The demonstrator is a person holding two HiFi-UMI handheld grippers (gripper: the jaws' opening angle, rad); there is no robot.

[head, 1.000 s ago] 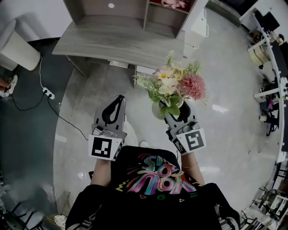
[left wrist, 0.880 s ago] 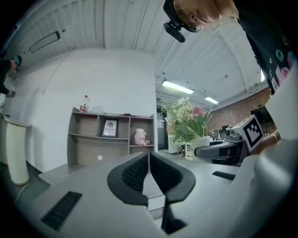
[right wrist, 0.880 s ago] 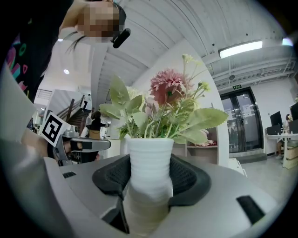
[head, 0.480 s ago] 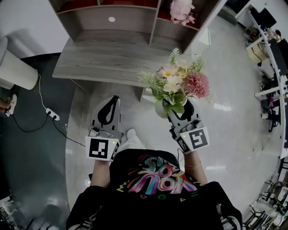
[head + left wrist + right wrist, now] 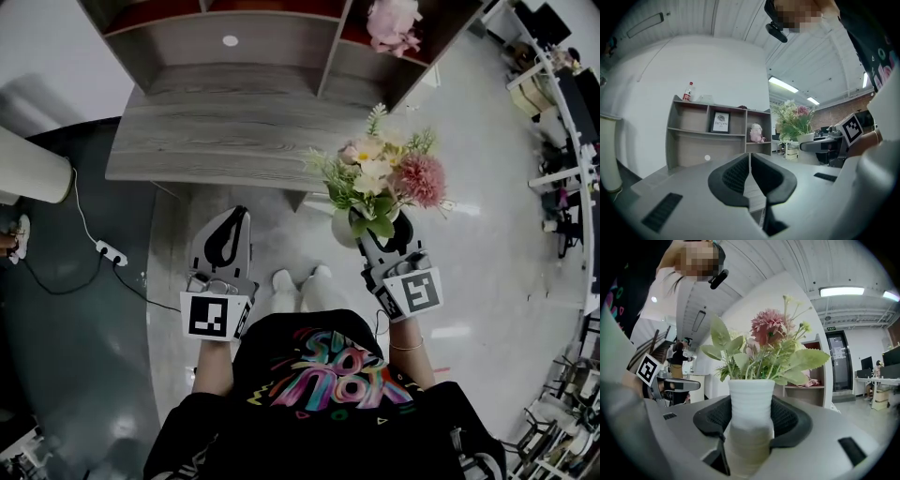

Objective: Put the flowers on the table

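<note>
A bunch of pink, cream and green flowers point(image 5: 382, 180) stands in a white ribbed vase point(image 5: 344, 228). My right gripper point(image 5: 375, 232) is shut on the vase and holds it upright over the floor, short of the grey wooden table point(image 5: 216, 141). In the right gripper view the vase point(image 5: 750, 408) fills the gap between the black pads point(image 5: 790, 420), with the flowers point(image 5: 766, 341) above. My left gripper point(image 5: 225, 239) hangs beside it, jaws shut and empty; its tips meet in the left gripper view point(image 5: 749, 158), where the flowers point(image 5: 793, 119) show at right.
A shelf unit point(image 5: 319, 42) rises behind the table, with a pink plush toy point(image 5: 394, 23) in one compartment. On the floor at left are a white cylinder point(image 5: 28, 167) and a power strip with cable point(image 5: 105, 251). The person's feet point(image 5: 302, 286) are below the table edge. Desks point(image 5: 562, 103) line the right.
The table and shelf have come closer and lower in the head view as the person walks toward them. Both grippers keep their pose; the vase stays held.
</note>
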